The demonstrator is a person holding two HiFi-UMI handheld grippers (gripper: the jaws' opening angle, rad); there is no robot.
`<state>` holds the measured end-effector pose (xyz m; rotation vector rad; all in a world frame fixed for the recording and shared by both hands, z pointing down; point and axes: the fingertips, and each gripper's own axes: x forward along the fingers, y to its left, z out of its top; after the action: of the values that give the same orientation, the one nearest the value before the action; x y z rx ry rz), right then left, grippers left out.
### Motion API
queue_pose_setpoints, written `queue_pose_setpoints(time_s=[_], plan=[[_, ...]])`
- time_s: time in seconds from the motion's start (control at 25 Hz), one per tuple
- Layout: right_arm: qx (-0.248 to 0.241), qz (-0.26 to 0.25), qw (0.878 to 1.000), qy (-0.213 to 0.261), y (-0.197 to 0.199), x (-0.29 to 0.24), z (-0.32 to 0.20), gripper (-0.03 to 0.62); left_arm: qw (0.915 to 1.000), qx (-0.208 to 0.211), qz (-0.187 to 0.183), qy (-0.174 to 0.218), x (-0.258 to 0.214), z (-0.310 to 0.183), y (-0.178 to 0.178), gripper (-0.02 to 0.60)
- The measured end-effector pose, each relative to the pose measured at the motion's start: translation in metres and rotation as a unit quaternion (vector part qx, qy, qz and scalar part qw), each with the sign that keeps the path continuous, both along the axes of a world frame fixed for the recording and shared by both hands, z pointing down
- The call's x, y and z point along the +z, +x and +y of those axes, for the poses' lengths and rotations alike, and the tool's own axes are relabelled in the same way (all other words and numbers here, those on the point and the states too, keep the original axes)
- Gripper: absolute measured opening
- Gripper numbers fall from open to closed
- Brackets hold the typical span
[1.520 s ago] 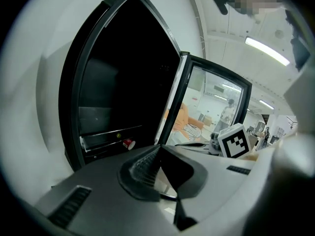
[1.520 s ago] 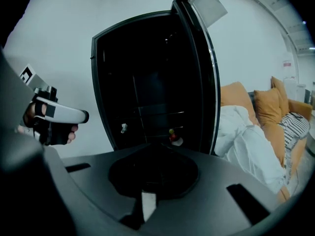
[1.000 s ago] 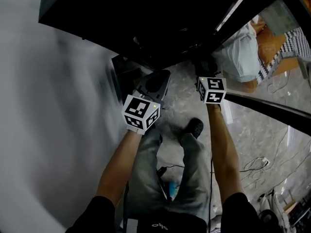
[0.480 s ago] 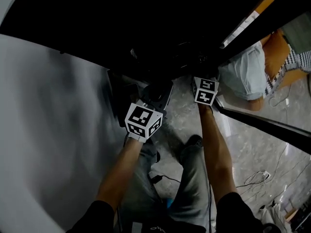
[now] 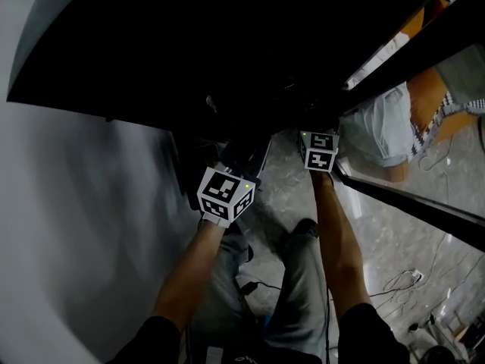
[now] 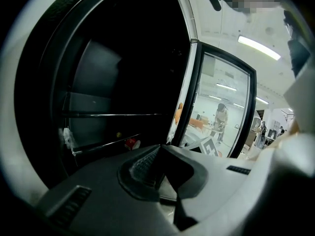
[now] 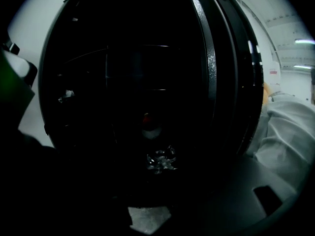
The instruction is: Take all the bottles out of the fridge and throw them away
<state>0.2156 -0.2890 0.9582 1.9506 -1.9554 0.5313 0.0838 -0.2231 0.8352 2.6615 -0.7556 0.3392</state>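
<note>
**Surface and room.** The person stands on a grey stone-patterned floor facing the open fridge. Its unlit black interior fills the head view from 10 to 1 o'clock. A pale grey panel takes up the 9 o'clock side. The black-framed glass door stands open toward 2 o'clock.

**Surroundings.** Through the glass at 2 o'clock there is a figure in pale clothing beside something orange. Loose cables lie on the floor at 4 o'clock.

**Grippers.** Both point into the fridge mouth, side by side and apart.
- The left gripper has its jaws together with nothing between them.
- The right gripper has its jaws wide, and they have just been opening.
- Ahead of the right gripper, in line with the gap, clear plastic glints.
- Just above the plastic, at 12 o'clock, sits a red-capped bottle deep in the fridge. Neither pad is seen pressing on it.

**View differences.**
- The head view shows the fridge interior as plain black.
- The left gripper view alone shows wire shelves and a small red object on the lower one.
- It also shows a clear item at that shelf's 9 o'clock end.
- Through the door it shows a lit room with a standing person.
</note>
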Motion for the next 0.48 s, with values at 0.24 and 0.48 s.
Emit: queue_pose_setpoints(time_s=[0.24, 0.48], plan=[[-0.03, 0.026, 0.999, -0.004, -0.014, 0.0, -0.01, 0.31, 1.0, -0.005, 0.003, 0.001, 0.004, -0.004, -0.006, -0.002], [-0.028, 0.009, 1.0, -0.009, -0.025, 0.012, -0.008, 0.311, 1.0, -0.001, 0.003, -0.001, 0.007, 0.0, -0.01, -0.002]])
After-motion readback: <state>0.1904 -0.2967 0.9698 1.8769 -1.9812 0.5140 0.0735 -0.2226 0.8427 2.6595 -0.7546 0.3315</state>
